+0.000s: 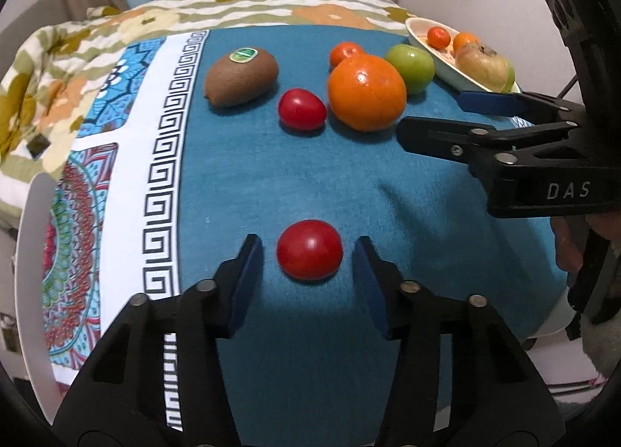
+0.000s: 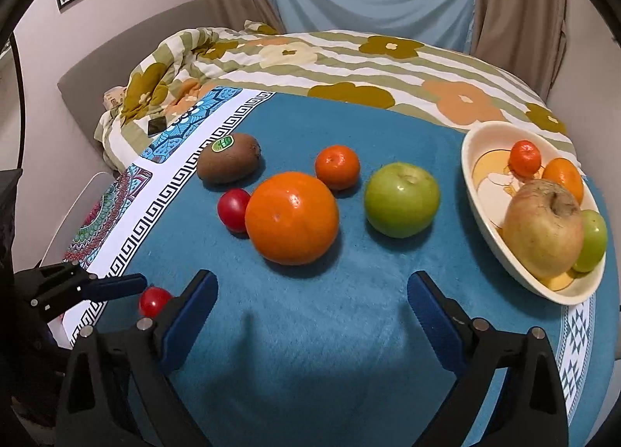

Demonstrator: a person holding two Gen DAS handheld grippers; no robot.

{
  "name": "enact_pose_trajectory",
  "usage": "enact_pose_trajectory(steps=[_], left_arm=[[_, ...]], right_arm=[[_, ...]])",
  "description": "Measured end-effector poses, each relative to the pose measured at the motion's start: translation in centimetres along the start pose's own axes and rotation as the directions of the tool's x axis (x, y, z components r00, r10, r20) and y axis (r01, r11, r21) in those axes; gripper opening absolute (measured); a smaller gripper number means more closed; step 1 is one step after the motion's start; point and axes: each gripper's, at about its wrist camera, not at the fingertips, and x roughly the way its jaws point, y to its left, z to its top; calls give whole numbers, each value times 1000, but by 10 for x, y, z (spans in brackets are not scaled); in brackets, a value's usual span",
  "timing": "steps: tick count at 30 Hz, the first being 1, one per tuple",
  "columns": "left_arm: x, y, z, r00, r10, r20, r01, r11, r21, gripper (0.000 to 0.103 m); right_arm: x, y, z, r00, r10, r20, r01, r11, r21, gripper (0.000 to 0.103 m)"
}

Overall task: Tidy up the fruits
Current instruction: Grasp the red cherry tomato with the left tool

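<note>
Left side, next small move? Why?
Probably close the left hand-held gripper on the near red tomato. The tomato sits on the blue cloth between the open fingers, with a gap on each side, so it looks ready to grasp. The bowl already holds fruit, and the right hand-held gripper is open and empty.

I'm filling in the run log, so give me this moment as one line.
left gripper: open, straddling near red tomato, not gripping | right gripper: open, empty, facing orange | bowl: four fruits | cloth: six loose
</note>
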Motion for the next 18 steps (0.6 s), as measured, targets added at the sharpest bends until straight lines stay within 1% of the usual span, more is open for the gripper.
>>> enact_pose_trajectory(steps=[1,2,3,6,10,14,16,18], left_arm=[[2,-1,0,1000,-3,-8,3,1000,4,44],[3,-1,0,1000,2,-15,-2,1000,7,43],[3,-2,1,1000,12,-12,-12,1000,15,39],[4,1,3,1000,2,-18,-2,1000,-4,38],[3,4,4,999,40,-18,-40,999,6,38],[3,12,6,999,44,-16,-44,999,-19,38],[4,14,8,998,52,-17,-52,998,-22,38],[4,17,9,998,59,-20,-60,998,-26,38]], right_arm=[[2,0,1,1000,3,-5,-3,1000,-1,91],[5,0,1,1000,6,-12,-6,1000,-4,89],[8,1,2,1000,8,-17,-8,1000,-7,87],[12,2,4,1000,19,-17,-19,1000,-16,86],[19,3,8,999,34,-23,-34,999,-19,86],[24,4,13,999,39,-18,-39,999,-25,85],[29,5,15,998,47,-30,-48,998,-33,72],[34,5,18,998,57,-38,-58,998,-32,70]])
